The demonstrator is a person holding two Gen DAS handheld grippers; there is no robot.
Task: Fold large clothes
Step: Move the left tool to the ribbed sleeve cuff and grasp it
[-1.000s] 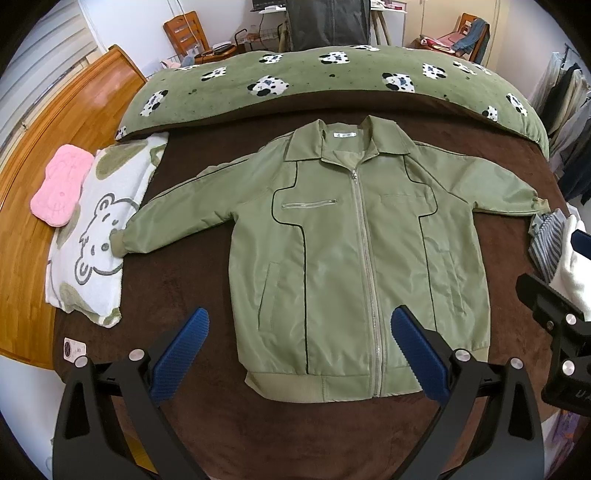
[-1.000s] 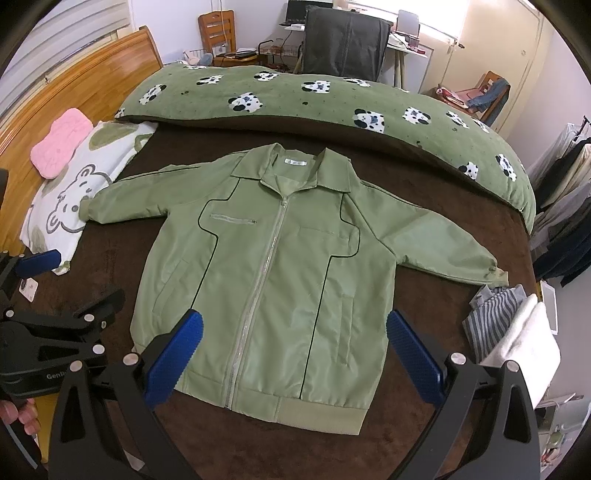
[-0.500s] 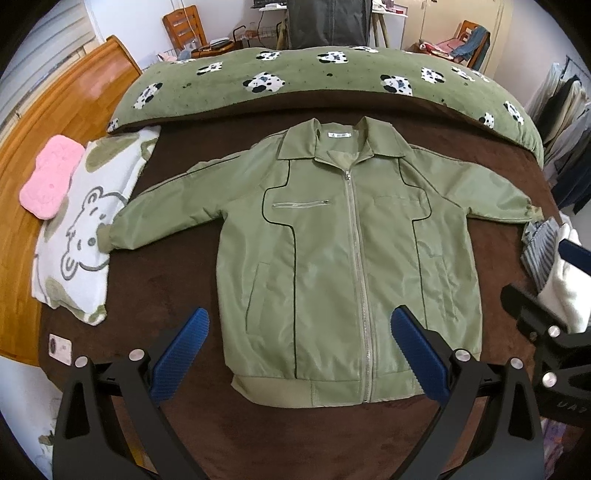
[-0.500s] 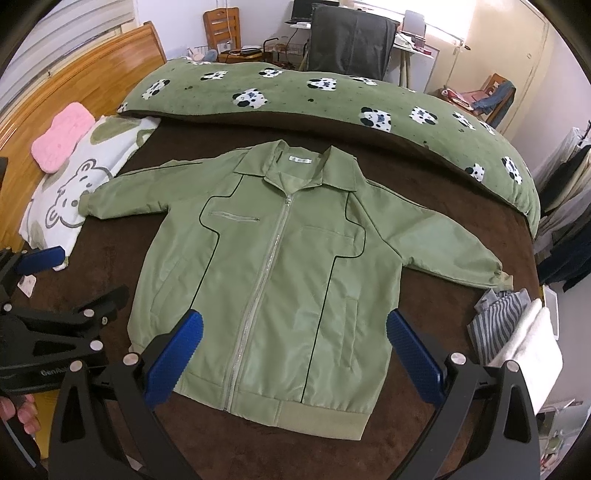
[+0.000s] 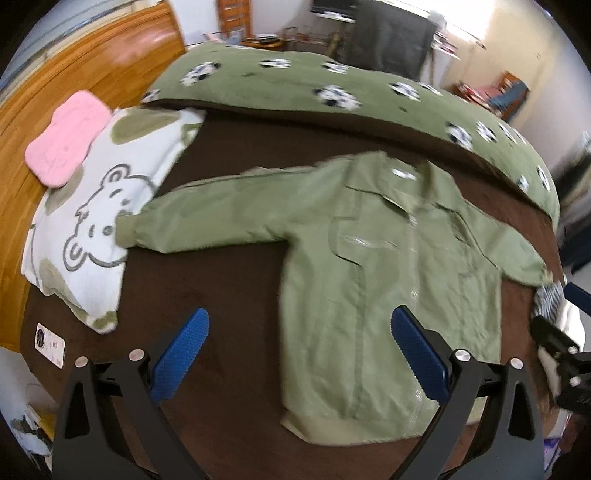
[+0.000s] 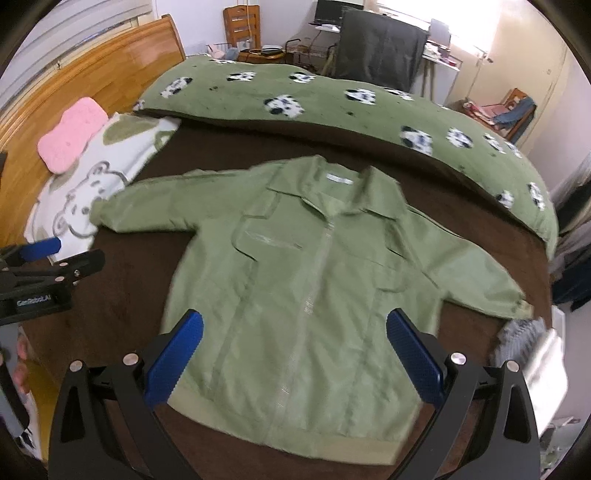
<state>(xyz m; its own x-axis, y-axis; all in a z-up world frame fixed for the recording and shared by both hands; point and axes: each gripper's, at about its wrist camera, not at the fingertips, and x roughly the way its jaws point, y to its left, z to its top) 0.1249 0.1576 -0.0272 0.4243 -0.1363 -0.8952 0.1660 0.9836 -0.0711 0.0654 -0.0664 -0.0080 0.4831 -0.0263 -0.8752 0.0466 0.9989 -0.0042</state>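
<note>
While both shots are a bit blurry, the green jacket (image 6: 317, 288) is clearly lying flat, zipped up and face up, sleeves spread, on the brown bed cover (image 6: 129, 295). Left tongs (image 5: 295, 354) and right tongs (image 6: 293, 354) both hang spread wide over its near hem, gripping nothing. Bear pillow (image 5: 92, 225) with a pink cushion (image 5: 66, 142) sits left, cow-print duvet (image 6: 332, 107) along the far side, folded clothes (image 6: 528, 347) at right.

Wooden headboard (image 6: 92, 92), bright window (image 6: 436, 14) beyond
</note>
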